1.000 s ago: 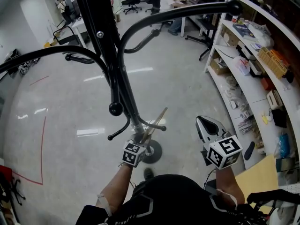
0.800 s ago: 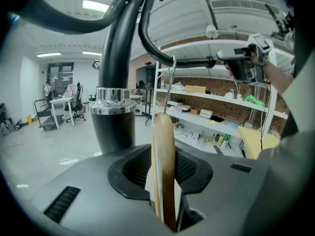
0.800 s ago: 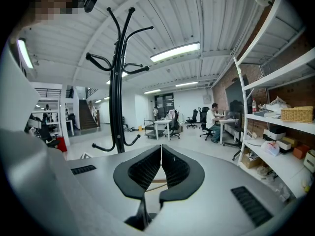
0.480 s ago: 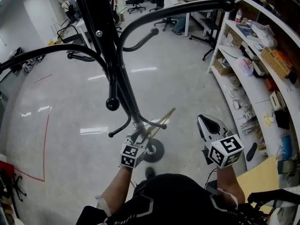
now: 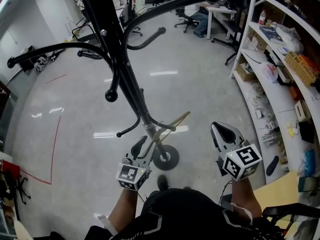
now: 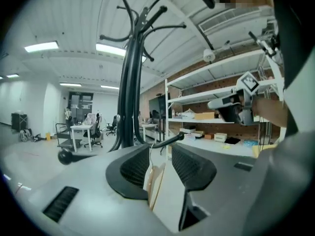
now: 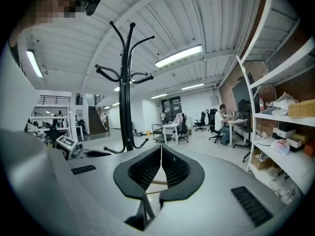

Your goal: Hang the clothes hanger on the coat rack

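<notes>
The black coat rack stands in front of me on its round base. A wooden clothes hanger hangs from one of its low hooks. My left gripper is just below and in front of that hook, open. In the left gripper view the hanger's edge stands in the gap between the jaws, and the pads are clear of it. My right gripper is off to the right, shut, with nothing in it. In the right gripper view its tips meet and the rack stands to the left.
White shelving with boxes and small items runs along the right. A person sits at a desk at the back among office chairs. Red tape marks the floor at left. The rack's upper arms reach out overhead.
My left gripper was closed on the hanger at the low hook; its jaws have since opened and let go, and it has drawn back toward me. The hanger stays on the hook. The right gripper has kept still.
</notes>
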Motion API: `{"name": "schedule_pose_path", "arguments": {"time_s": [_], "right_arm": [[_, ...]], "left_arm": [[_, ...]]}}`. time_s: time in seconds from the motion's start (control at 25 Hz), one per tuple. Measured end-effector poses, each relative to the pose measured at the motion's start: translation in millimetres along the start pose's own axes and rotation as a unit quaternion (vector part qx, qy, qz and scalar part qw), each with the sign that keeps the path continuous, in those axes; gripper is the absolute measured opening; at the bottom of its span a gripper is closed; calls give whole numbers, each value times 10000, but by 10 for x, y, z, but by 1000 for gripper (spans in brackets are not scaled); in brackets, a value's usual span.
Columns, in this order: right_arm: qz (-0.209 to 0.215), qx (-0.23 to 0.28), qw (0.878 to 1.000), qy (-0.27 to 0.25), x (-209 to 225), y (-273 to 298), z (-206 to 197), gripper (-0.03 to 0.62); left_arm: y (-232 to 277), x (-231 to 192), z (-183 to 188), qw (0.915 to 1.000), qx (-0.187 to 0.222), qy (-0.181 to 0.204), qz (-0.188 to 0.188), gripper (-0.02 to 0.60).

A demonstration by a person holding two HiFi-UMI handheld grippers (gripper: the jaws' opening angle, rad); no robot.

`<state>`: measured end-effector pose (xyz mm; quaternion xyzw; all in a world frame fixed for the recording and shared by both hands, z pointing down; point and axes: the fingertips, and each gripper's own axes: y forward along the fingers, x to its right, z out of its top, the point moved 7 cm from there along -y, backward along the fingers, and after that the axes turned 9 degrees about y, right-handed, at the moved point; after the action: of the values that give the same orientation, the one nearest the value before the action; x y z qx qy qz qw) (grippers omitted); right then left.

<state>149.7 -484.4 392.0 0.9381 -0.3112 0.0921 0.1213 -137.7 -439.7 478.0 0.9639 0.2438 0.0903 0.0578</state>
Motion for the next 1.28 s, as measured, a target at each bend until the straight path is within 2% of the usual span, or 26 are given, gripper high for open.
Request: {"name": "schedule_pose_path", "arguments": {"time_s": [0.08,0.12,0.16,0.24,0.4,0.52,0.68,0.8,1.0,1.16,1.28], "right_arm": [[129,41,9999,14,-14,-67,4,8],[202,57,9998,27,-29,-103,-5,8],[272,66,9996,53,-46,-135,-25,8],[402,66,9991,141,-73,-196,-87,8],[587,18,9981,195,-117,-296,-201,8],[707,40,9974,151,-225,-373,-236,8],[679,152,9976,11,-461,-520,-221,8],[581,170,9981,-75,-702,-709,-255,8],[329,-35,9992,-243,-1119,-1021,-397,8],[172,-173,9997,-95,-1536,-1371,-644,8],[94,-256,9996,-116,-1818,-1582,-733,8]], "left_arm": [[-219,49,257,9995,263,-171,27,115],[-340,58,371,9989,353,-283,84,58],[-453,57,467,9983,407,-359,189,40],[-632,66,600,9975,423,-401,407,34],[-875,203,734,9972,438,-314,511,2],[-1083,281,763,9959,468,-432,644,0],[-1419,350,849,9947,697,-526,536,0],[-1707,420,857,9952,761,-411,453,0],[-2260,513,802,9959,779,-396,248,0],[-2760,624,730,9962,797,-351,-59,0],[-3022,648,686,9958,808,-422,-95,0]]}}
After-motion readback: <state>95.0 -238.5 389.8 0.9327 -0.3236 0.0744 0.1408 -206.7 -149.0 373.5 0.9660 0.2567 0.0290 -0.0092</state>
